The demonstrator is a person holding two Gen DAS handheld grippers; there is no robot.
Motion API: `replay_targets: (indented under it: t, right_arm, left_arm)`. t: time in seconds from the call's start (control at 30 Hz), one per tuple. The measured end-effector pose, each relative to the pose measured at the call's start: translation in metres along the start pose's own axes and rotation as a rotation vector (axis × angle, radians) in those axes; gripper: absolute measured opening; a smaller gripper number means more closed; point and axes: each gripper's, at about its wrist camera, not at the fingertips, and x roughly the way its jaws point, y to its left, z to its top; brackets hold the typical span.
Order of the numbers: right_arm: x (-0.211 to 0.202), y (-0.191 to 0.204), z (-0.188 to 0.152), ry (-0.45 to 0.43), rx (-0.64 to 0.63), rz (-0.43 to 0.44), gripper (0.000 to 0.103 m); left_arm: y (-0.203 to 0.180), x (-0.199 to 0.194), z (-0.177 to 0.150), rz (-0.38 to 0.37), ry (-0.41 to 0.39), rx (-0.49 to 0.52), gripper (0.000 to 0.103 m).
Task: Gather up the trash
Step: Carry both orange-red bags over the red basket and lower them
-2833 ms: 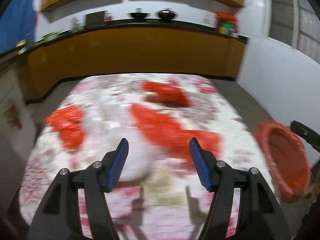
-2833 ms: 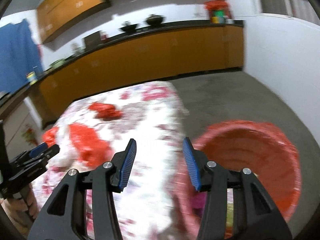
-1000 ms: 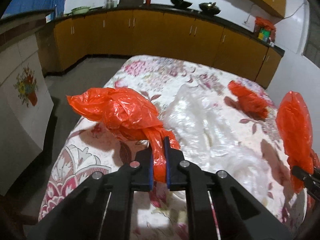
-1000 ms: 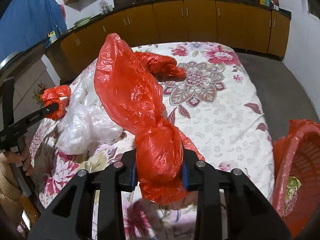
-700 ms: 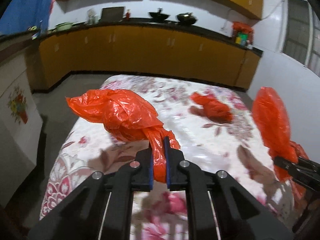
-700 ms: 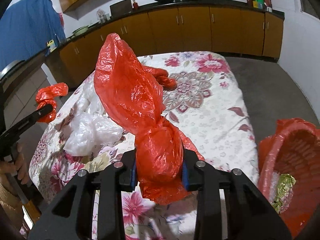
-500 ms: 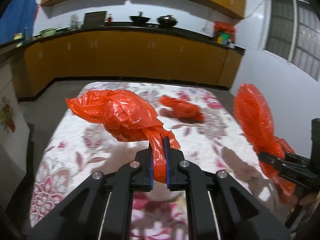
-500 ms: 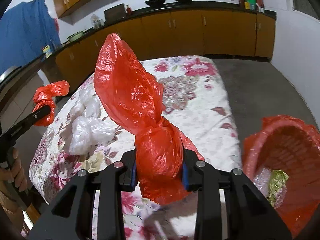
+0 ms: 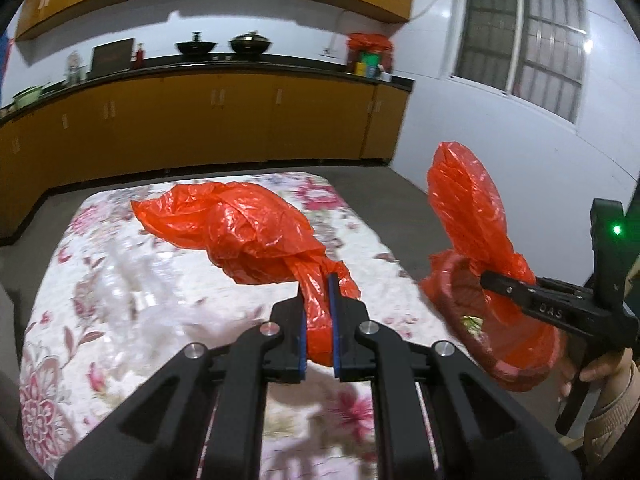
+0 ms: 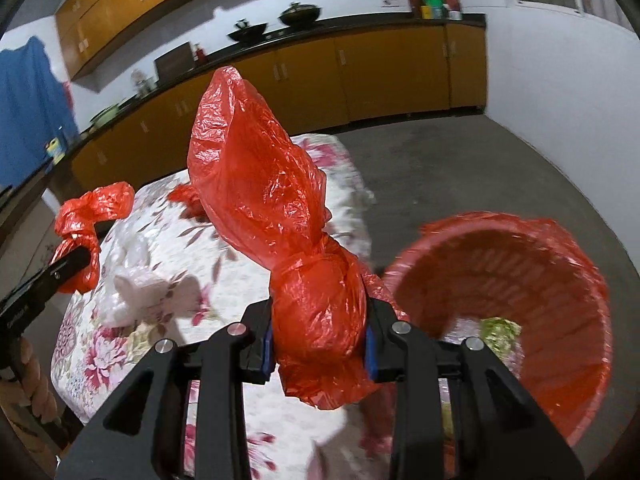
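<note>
Moved over red basket (image 10: 560, 280) | scraps (image 10: 498, 330) inside | both tools gripping bags

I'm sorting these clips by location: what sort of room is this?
Most likely a home kitchen: orange cabinets under a dark counter, two woks on it, and a floral-clothed table.

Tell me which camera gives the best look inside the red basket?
The right wrist view: the red basket faces the camera, showing its ribbed wall and scraps at the bottom. In the left wrist view the basket is at the edge, partly hidden by the right tongs and their bag.
</note>
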Motion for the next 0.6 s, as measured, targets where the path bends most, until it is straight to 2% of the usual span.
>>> replay_targets:
  t: [0.6]
  right_arm:
    - [-0.045, -0.098, -0.015, -0.044, 0.188, -0.149, 0.033]
  left_arm:
    - [-0.131, 0.045, -0.002, -0.28, 0.05, 0.12, 0.01]
